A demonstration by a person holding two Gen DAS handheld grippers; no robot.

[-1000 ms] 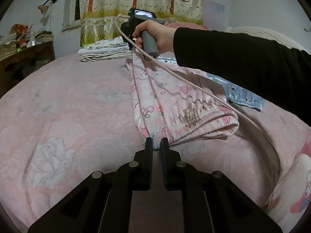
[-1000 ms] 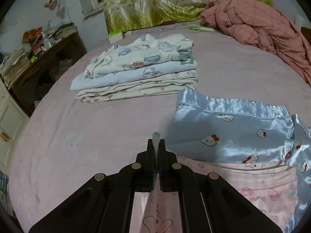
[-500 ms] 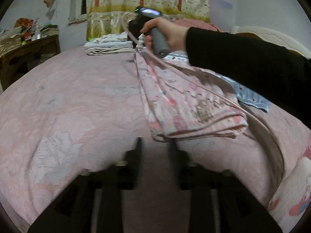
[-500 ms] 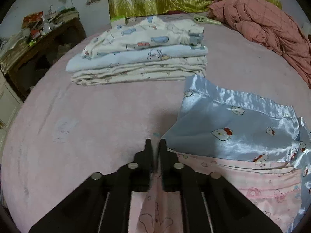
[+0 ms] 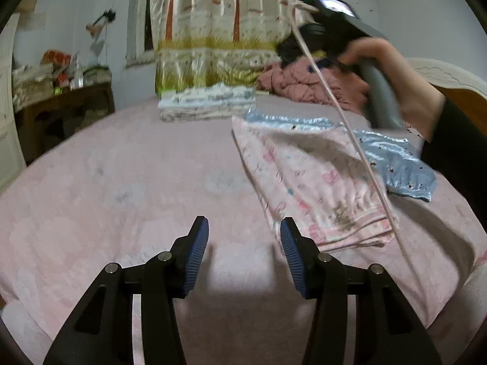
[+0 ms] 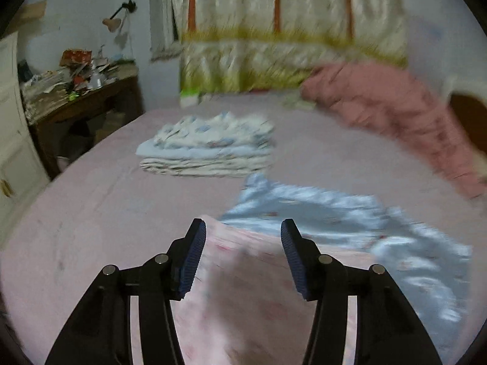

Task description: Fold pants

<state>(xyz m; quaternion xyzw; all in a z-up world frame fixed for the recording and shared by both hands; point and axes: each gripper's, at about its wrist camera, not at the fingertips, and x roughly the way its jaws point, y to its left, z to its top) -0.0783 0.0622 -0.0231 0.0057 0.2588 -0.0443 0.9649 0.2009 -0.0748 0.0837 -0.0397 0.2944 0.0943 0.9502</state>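
Note:
Pink printed pants [image 5: 307,182] lie folded on the pink bed sheet [image 5: 137,182], partly over a shiny blue garment [image 5: 395,158]. My left gripper [image 5: 244,231] hovers just left of the pants' near corner; its jaws are opening and nothing is between them. In the left wrist view a hand holds the right gripper's handle [image 5: 380,97] raised above the pants' far end. The right wrist view shows my right gripper [image 6: 243,232] above the pink pants [image 6: 243,273], jaws opening, the cloth below them and free of the pads.
A stack of folded clothes [image 6: 207,149] sits further back on the bed. A crumpled pink blanket [image 6: 395,115] lies at the back right, before a patterned curtain [image 6: 289,30]. A cluttered wooden desk [image 6: 79,103] stands at the left. A thin cable [image 5: 350,127] crosses over the pants.
Both grippers opened and let go of the pink pants, which now lie flat. The right gripper rose and pulled back from the cloth. The left gripper lifted slightly.

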